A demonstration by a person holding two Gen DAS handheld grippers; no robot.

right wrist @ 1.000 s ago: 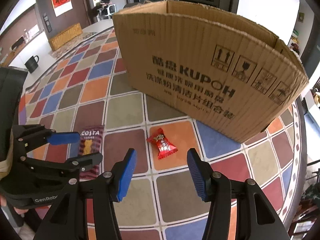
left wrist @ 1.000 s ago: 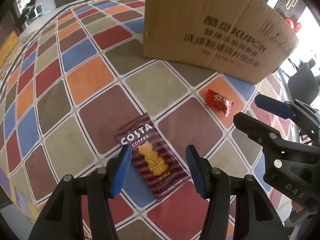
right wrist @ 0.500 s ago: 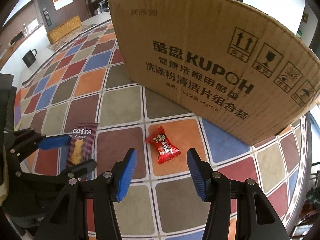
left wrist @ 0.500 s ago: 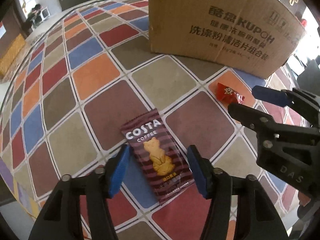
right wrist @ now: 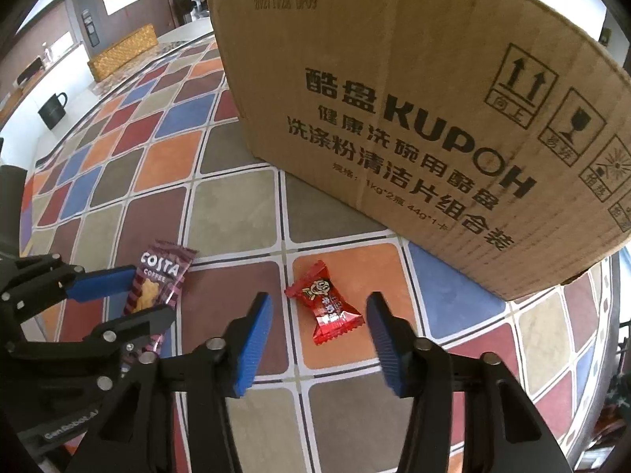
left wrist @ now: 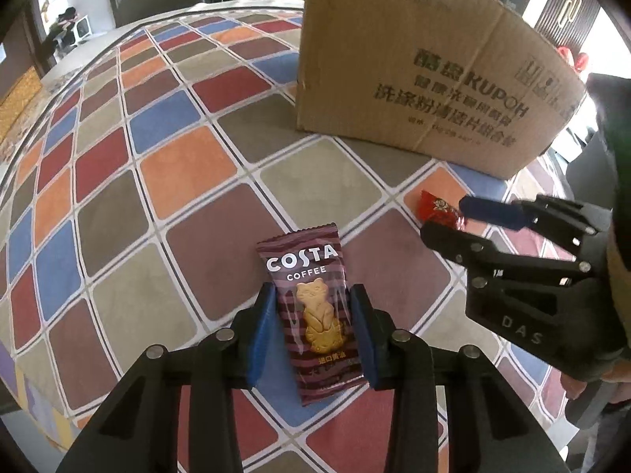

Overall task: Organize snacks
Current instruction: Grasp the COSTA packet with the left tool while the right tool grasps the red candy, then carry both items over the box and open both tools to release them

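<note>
My left claw (left wrist: 311,331) is now closed in on the biscuit pack (left wrist: 313,315): half a second ago its blue pads stood wide on either side of the wrapper, and now both press against the pack's long edges, gripping it at mid-length. The pack lies flat on the worktop (left wrist: 177,165), its COSTA end pointing to 12 o'clock from my left camera, so I judge the grip made but the lift not begun.

My right claw (right wrist: 319,335) has moved in too. The red candy (right wrist: 325,303) sits closer between its fingers than a second ago, but the jaws are spread wide and neither pad touches the wrapper. In the left view the candy (left wrist: 437,211) lies at about 2 o'clock, partly behind the right claw (left wrist: 445,220).

The box (right wrist: 394,98) fills the right camera's 12 to 2 o'clock and stands just beyond the candy. Its opening is out of sight from both cameras, so I cannot tell what it holds.

For the task, I read this as one snack secured and the second lined up. Next I need a clean lift of the pack over the box wall, and a squeeze on the candy; the thin wrapper may slip or crumple.
</note>
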